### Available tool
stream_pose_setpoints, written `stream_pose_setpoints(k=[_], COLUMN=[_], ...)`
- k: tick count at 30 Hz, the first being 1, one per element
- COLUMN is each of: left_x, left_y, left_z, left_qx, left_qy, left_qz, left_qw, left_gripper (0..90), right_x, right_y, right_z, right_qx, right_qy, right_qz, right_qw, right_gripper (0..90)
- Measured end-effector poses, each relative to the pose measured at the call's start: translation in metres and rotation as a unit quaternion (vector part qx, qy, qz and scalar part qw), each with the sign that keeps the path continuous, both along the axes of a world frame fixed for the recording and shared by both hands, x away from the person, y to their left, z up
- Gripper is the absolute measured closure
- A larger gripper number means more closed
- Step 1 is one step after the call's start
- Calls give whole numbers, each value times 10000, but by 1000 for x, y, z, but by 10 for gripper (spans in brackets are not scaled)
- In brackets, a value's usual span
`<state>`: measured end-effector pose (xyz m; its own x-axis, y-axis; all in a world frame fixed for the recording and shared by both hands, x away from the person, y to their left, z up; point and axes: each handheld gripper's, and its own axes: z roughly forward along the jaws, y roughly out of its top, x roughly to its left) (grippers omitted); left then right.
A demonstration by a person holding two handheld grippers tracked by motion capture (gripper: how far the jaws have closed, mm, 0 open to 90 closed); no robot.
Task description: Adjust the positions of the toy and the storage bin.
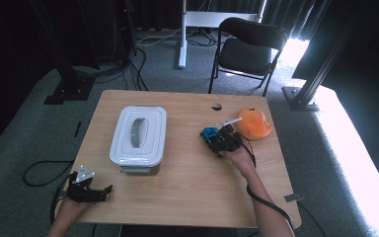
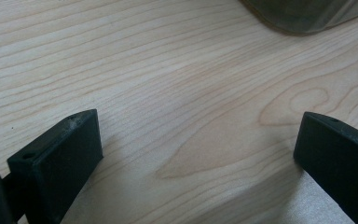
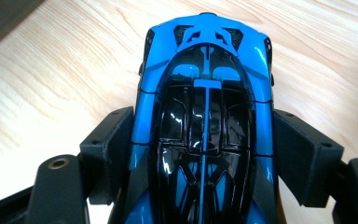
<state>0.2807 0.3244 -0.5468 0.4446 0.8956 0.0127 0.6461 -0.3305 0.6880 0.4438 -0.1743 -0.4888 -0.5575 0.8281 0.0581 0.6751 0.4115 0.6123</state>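
Left tool (image 1: 109,188) rests at the near left corner of the light wooden worktop (image 1: 187,182), jaws spread wide and empty; in the left gripper view only bare wood grain lies between them, with a corner of the box base at the top edge; this hand looks parked.

Next across, the white rectangular plastic storage box with a grey handle recess in its lid (image 1: 139,134) sits left of centre, lid on, untouched, well apart from both tools; if the car is meant to go inside, opening it is not yet done.

Right of centre, the right tool (image 1: 211,138) pinches the small blue and black toy sports car (image 3: 205,116); in the right gripper view the jaw pads press on both flanks of the car body, jaws fairly wide because the car fills the gap; car nose points away from the hand, seemingly held just above the wood.

Far right, an orange rounded plastic piece (image 1: 253,123) lies just beside the car, not touched.

Judgement: grasp done, car in transit; placing it is left, destination unclear.
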Motion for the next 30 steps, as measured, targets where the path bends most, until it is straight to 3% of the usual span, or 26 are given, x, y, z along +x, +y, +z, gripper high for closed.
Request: stream_pose_setpoints(k=[3, 6, 10, 13, 21, 25, 30], left_x=[0, 0, 0, 0, 0, 0, 0], left_y=[0, 0, 0, 0, 0, 0, 0], left_z=[0, 0, 0, 0, 0, 0, 0], left_qx=[2, 2, 2, 3, 4, 3, 2], left_qy=[1, 2, 2, 2, 3, 2, 4], left_qz=[-1, 0, 0, 1, 17, 16, 18], left_qw=[10000, 10000, 10000, 10000, 10000, 10000, 10000], left_gripper=[13, 13, 13, 13, 13, 13, 13], right_x=[-8, -28, -49, -65, -101, -116, -133], right_y=[-10, -33, -53, -64, -93, -104, -122], right_z=[2, 4, 2, -1, -6, -6, -7], right_qx=[59, 47, 55, -36, 9, -154, -99], right_qy=[9, -27, -8, -46, -105, -141, -146], right_qz=[-33, -267, -364, -395, -658, -761, -935], right_qw=[10000, 9996, 9993, 9992, 9978, 9969, 9955], right_gripper=[262, 262, 262, 262, 263, 263, 263])
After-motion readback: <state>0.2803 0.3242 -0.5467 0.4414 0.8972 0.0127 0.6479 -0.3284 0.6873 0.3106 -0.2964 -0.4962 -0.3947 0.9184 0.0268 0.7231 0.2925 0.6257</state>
